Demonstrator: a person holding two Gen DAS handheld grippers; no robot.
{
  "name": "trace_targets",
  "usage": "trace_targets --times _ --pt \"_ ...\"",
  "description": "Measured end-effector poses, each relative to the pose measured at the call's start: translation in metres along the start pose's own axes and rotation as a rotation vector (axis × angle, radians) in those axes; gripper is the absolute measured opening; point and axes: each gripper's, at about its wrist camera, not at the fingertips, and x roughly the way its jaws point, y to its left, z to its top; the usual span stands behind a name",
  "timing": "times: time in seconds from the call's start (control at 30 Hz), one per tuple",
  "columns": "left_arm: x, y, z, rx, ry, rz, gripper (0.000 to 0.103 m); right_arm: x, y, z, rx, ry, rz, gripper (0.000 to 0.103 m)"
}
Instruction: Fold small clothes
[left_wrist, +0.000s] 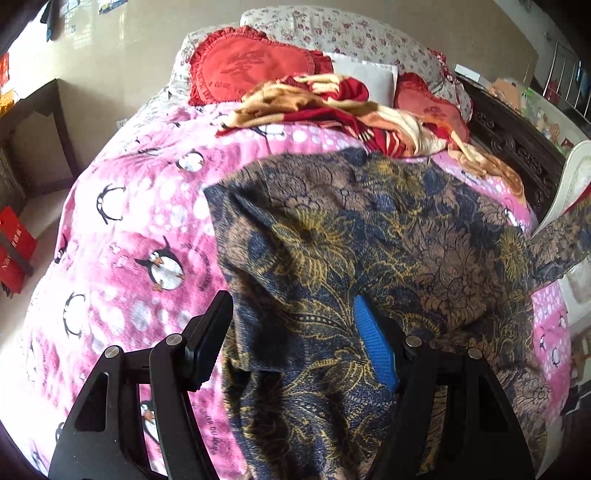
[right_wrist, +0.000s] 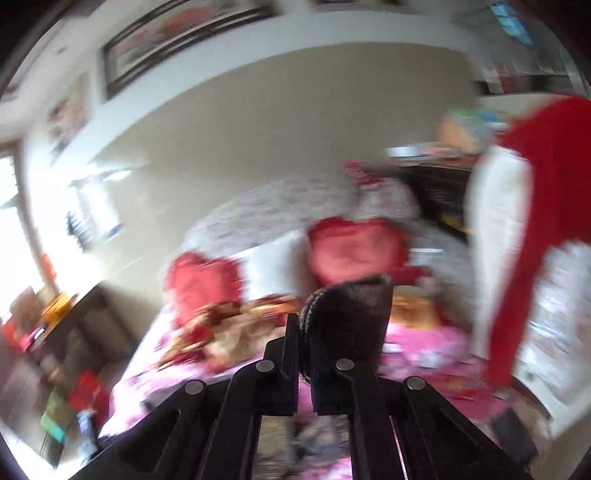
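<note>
A dark blue and brown flower-patterned garment (left_wrist: 369, 236) lies spread on the pink penguin blanket (left_wrist: 129, 221) of the bed. My left gripper (left_wrist: 295, 325) hovers over the garment's near part, jaws wide apart. Its black finger (left_wrist: 214, 332) is at the cloth's left edge and its blue-padded finger (left_wrist: 373, 347) is over the middle; neither pad presses the cloth. One end of the garment (left_wrist: 565, 232) rises off the bed at the right. In the blurred right wrist view, my right gripper (right_wrist: 304, 325) is shut on a dark fold of the garment (right_wrist: 351, 310), held high over the bed.
Two red heart-shaped cushions (left_wrist: 243, 66) (right_wrist: 354, 247), a white pillow (left_wrist: 365, 77) and a crumpled red and tan blanket (left_wrist: 332, 107) lie at the bed's head. A dark carved headboard (left_wrist: 517, 147) and a white chair back (left_wrist: 569, 177) stand right. A dark table (left_wrist: 40, 136) and red box (left_wrist: 14, 251) stand left.
</note>
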Motion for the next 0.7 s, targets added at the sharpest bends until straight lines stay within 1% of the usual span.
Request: trace_targets --times 0.07,0.13,0.17,0.27,0.37,0.47,0.5,0.53,0.57,0.6,0.63,0.67,0.7 --pt "-0.006 0.006 0.002 -0.009 -0.014 -0.002 0.068 0.027 0.037 0.002 -0.001 0.081 0.107 0.004" --pt "-0.013 0.013 0.003 -0.022 -0.029 -0.003 0.068 0.062 0.086 -0.007 -0.059 0.154 0.206 0.004" --pt "-0.015 0.017 0.003 -0.028 -0.035 -0.004 0.068 0.075 0.102 -0.012 -0.073 0.182 0.242 0.004" --pt "-0.023 0.029 0.004 -0.046 -0.048 -0.004 0.068 0.135 0.175 -0.047 -0.137 0.312 0.380 0.004" --pt "-0.028 0.045 0.003 -0.071 -0.054 -0.004 0.068 0.191 0.231 -0.095 -0.197 0.440 0.457 0.004" --pt "-0.029 0.058 0.001 -0.103 -0.046 -0.021 0.068 0.242 0.269 -0.154 -0.213 0.562 0.504 0.004" --pt "-0.028 0.062 0.001 -0.109 -0.043 -0.028 0.068 0.266 0.282 -0.180 -0.229 0.608 0.493 0.004" --pt "-0.027 0.063 0.000 -0.107 -0.041 -0.034 0.068 0.280 0.287 -0.197 -0.221 0.631 0.484 0.004" --pt "-0.026 0.063 0.000 -0.103 -0.040 -0.036 0.068 0.303 0.290 -0.220 -0.189 0.675 0.477 0.007" --pt "-0.025 0.062 0.000 -0.097 -0.035 -0.037 0.068 0.322 0.288 -0.238 -0.156 0.737 0.476 0.010" --pt "-0.024 0.061 0.000 -0.090 -0.032 -0.041 0.068 0.335 0.284 -0.252 -0.124 0.783 0.470 0.019" --pt "-0.023 0.059 0.000 -0.083 -0.030 -0.052 0.068 0.338 0.278 -0.260 -0.100 0.799 0.459 0.030" --pt "-0.022 0.057 0.000 -0.072 -0.027 -0.067 0.068 0.336 0.271 -0.264 -0.077 0.789 0.453 0.034"
